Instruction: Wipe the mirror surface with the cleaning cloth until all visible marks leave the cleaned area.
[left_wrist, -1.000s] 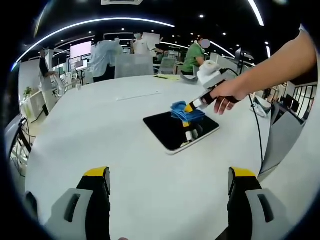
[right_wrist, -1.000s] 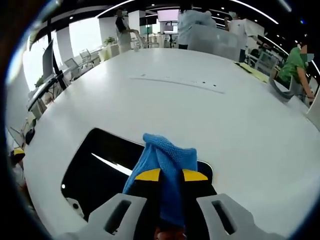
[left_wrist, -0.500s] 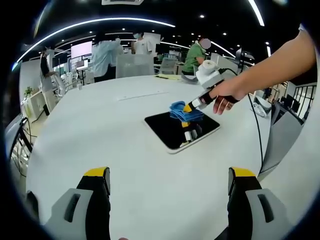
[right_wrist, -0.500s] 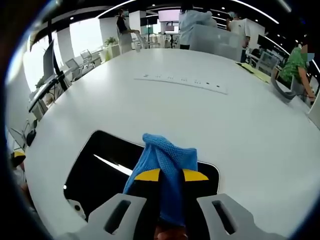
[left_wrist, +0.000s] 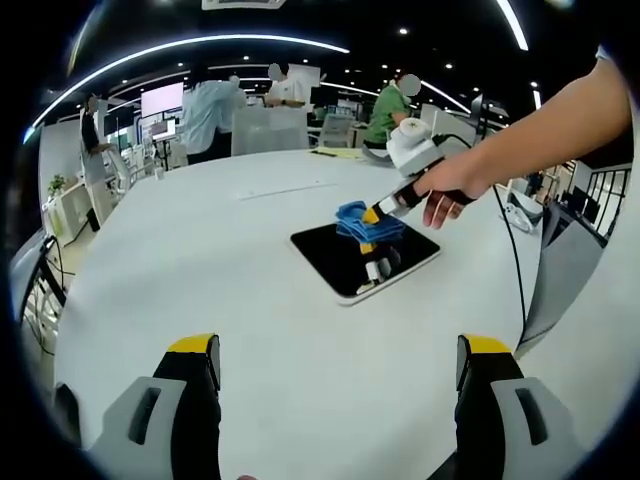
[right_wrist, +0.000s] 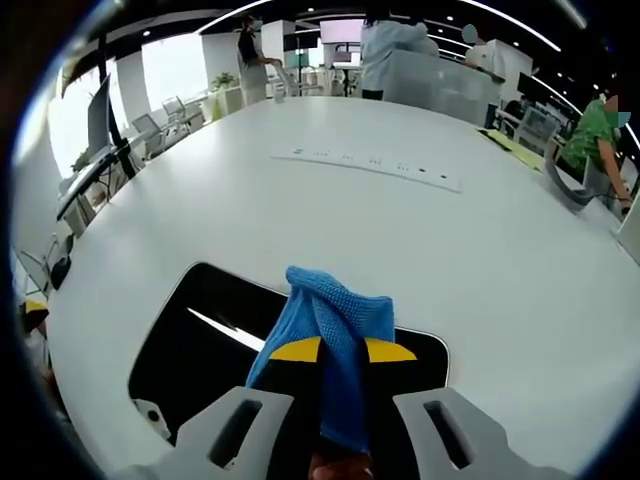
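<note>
The crumpled blue microfibre cleaning cloth (right_wrist: 335, 330) is being clamped between the yellow-tipped jaws of the right tool (right_wrist: 342, 352), with the fabric bunched upward just ahead of the tips. In the right gripper view the cloth is being pressed onto the flat rectangular mirror with the dark reflective surface and thin pale rim (right_wrist: 210, 330), which is lying directly beneath and ahead of that tool on the large white oval bench (right_wrist: 400, 230). A streak of ceiling light is being reflected in the glass to the left of the cloth, and whether any marks are being left on the glass cannot be told from this angle.

In the left gripper view the mirror (left_wrist: 335, 255) is being seen well ahead of the left tool (left_wrist: 340, 380), slightly to its right. The right tool (left_wrist: 377, 212) is being held there by a person's hand (left_wrist: 450, 185), angled down onto the far part of the mirror with the cloth (left_wrist: 362, 222) under its tips. The left tool's jaws are being kept wide apart, with nothing between them, above bare bench surface and well short of the mirror.

A long white power strip (right_wrist: 365, 165) is lying farther ahead of the right tool on the bench.
</note>
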